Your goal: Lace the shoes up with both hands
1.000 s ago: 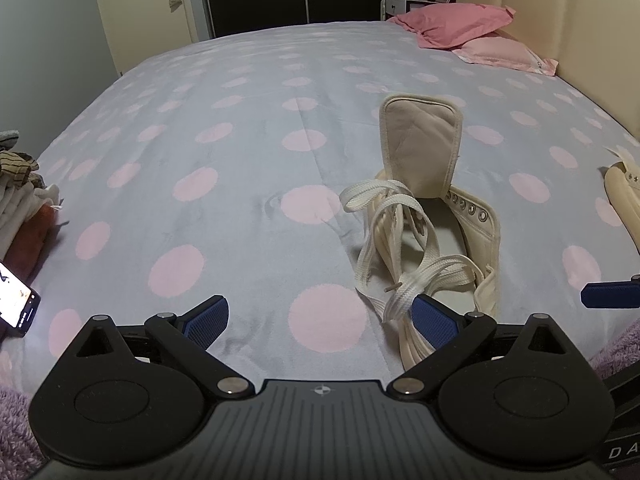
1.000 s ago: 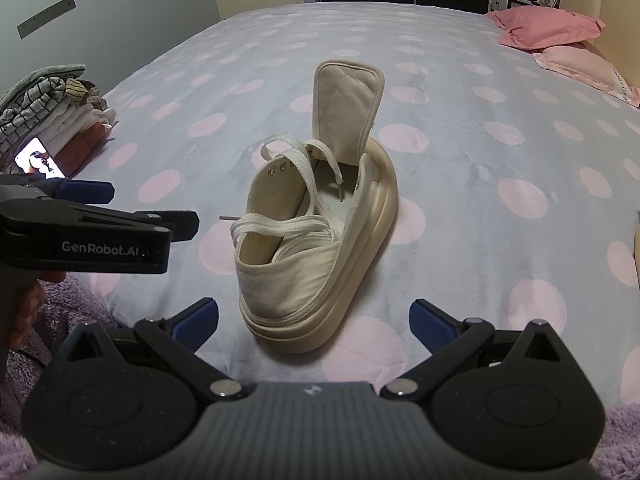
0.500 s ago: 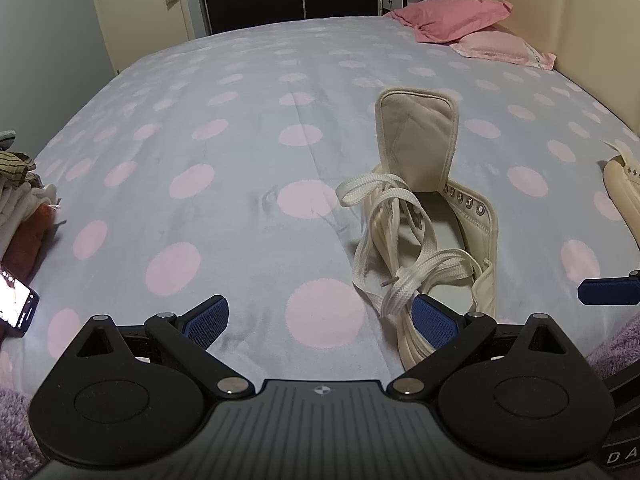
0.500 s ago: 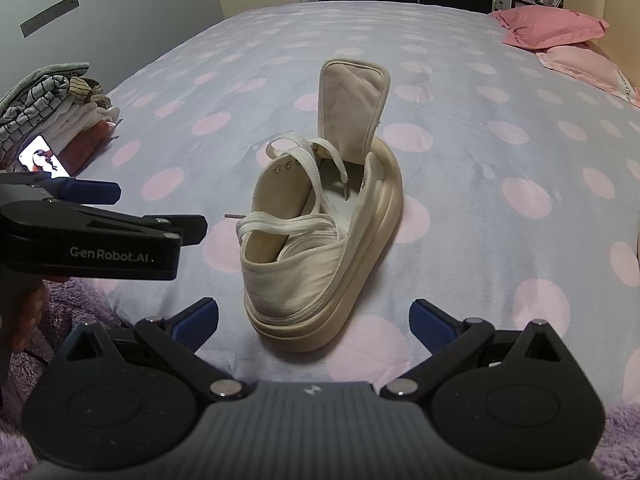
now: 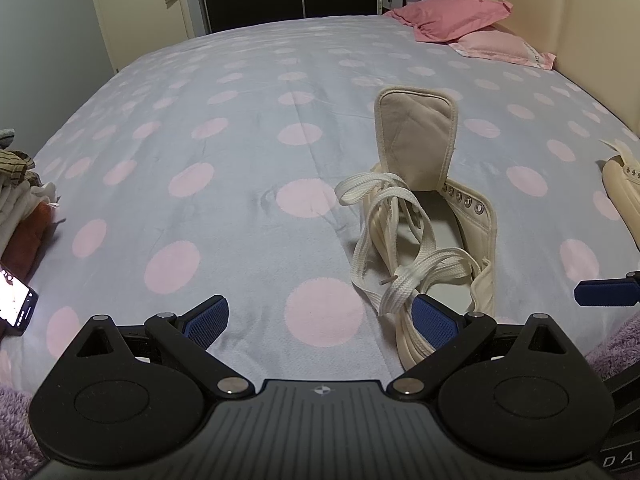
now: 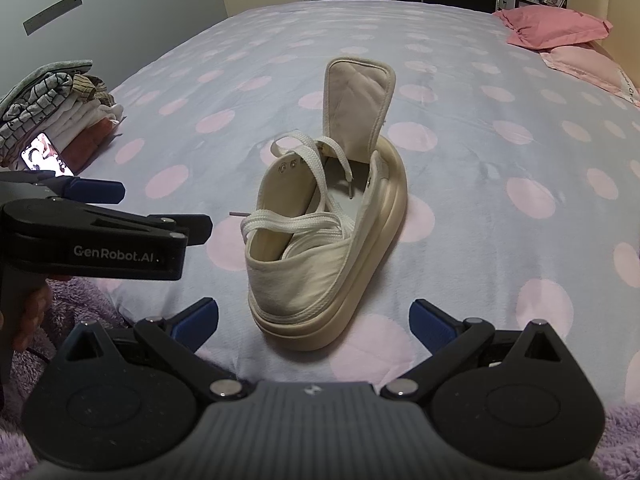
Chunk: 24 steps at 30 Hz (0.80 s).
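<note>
Both grippers hang low over the near edge of the bed with their blue-padded fingers spread wide and nothing between them. From the left wrist view the left gripper sits just left of the shoe, its right finger overlapping the heel end and the loose lace there; whether it touches is unclear. From the right wrist view the right gripper faces the shoe's heel squarely, with both fingers apart from it. The left gripper's black body also shows at the left of that view, with a hand on its grip.

Just beyond the fingers, the cream shoe stands upright on its thick sole on the bedspread, which is grey with pink dots, heel toward the cameras. Its tongue is pulled up straight, leaving the inside open. A flat white lace is only partly threaded: loops drape over the left side and across the opening, and 1 tip hangs inside the shoe.

At the right edge of the left wrist view lies part of a 2nd shoe. On the left, a phone with a lit screen leans against a stack of folded clothes. Farthest away, 2 pink pillows rest against the cream headboard.
</note>
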Available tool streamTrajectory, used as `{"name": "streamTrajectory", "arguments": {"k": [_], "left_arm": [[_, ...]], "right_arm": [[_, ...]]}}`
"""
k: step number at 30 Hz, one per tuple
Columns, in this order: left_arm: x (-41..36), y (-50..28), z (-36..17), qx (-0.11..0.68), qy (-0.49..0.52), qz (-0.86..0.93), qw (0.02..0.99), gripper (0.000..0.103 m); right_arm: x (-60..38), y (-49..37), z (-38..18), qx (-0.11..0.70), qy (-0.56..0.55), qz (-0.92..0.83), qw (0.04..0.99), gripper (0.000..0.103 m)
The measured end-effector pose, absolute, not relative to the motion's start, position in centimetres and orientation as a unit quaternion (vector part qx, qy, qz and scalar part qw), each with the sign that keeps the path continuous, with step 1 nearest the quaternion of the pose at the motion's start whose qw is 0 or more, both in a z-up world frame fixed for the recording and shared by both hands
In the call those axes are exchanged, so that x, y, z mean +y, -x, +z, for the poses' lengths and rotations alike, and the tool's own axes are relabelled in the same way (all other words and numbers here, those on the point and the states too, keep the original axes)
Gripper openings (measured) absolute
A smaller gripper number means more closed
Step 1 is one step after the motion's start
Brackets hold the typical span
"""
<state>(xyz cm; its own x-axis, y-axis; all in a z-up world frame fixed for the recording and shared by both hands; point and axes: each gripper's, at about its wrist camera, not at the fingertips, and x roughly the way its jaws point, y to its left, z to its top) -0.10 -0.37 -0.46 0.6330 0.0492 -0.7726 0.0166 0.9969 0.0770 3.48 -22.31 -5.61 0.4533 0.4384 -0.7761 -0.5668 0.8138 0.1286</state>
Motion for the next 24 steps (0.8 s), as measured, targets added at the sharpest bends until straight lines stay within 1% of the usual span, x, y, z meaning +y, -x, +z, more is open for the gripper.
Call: {"name": "streamTrajectory", "arguments": {"k": [24], "left_arm": [[-0.33,0.10,-0.57,0.427,-0.044,0.005,0.903,0.100]], "right_arm": [[-22.47,-3.64,-5.82,0.424,0.070,0.304,0.850,0.103]]}}
